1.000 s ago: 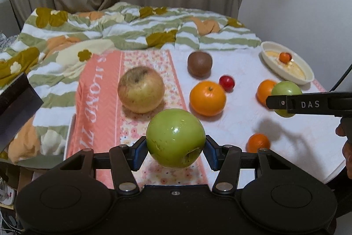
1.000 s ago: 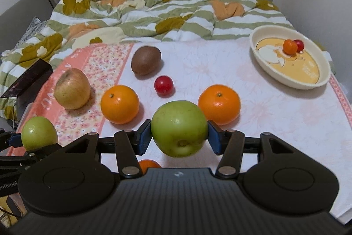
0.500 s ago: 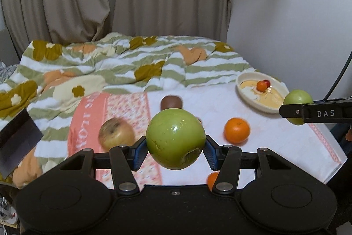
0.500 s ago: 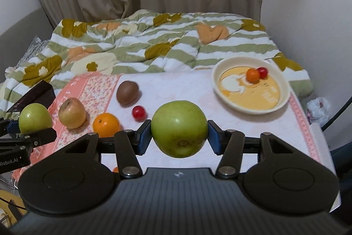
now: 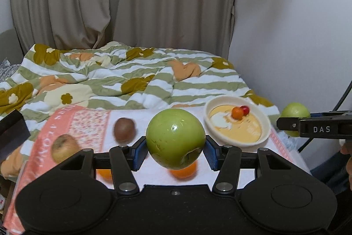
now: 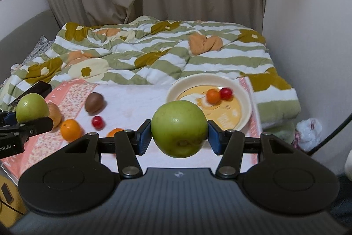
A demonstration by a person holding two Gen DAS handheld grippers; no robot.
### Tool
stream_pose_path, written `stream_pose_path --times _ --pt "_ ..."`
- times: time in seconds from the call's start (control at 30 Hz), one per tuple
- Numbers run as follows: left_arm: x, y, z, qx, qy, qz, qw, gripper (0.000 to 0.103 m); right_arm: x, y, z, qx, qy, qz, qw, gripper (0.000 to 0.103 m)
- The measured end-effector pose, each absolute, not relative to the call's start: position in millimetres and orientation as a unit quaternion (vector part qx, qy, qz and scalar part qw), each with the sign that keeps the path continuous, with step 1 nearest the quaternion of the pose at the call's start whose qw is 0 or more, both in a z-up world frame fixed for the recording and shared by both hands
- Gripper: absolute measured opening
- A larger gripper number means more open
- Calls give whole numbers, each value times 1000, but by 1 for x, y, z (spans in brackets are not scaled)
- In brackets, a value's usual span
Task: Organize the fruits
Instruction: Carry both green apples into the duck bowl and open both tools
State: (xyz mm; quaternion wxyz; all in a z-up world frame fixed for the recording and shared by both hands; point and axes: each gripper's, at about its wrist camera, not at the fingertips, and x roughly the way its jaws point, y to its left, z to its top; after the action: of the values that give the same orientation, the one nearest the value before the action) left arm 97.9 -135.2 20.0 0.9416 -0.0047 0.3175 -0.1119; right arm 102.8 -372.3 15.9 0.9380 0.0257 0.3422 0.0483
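My left gripper [image 5: 175, 151] is shut on a green apple [image 5: 175, 138], held in the air above the cloth. My right gripper [image 6: 179, 138] is shut on a second green apple [image 6: 179, 132], also lifted; that apple [image 5: 294, 112] shows at the right edge of the left wrist view. A cream bowl [image 6: 244, 98] with a yellow inside holds a small orange fruit [image 6: 213, 96] and a red cherry tomato [image 6: 226, 93]. On the cloth lie a kiwi [image 6: 94, 101], a red tomato [image 6: 98, 121], an orange [image 6: 70, 129], a second orange [image 6: 114, 132] partly hidden, and a yellowish apple [image 5: 63, 148].
The fruit lies on a white and pink cloth [image 6: 132, 107] at the near end of a bed. A striped green flowered quilt [image 6: 154, 52] covers the far part. Curtains and a white wall stand behind. A dark flat object [image 6: 37, 89] lies at the left edge.
Both grippers have pulled back and risen with their apples, so the cloth, fruit and bowl look smaller and farther. The grips on both apples are unchanged.
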Motion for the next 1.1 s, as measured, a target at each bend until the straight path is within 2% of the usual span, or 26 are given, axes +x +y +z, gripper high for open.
stream_pose_path --times 0.5,1.1 --pt "163 -236 8 7 325 -146 934 58 153 -467 1 38 344 32 938 68" --pt "290 -302 -91 81 403 -189 892 58 227 -490 -52 69 378 -9 923 68"
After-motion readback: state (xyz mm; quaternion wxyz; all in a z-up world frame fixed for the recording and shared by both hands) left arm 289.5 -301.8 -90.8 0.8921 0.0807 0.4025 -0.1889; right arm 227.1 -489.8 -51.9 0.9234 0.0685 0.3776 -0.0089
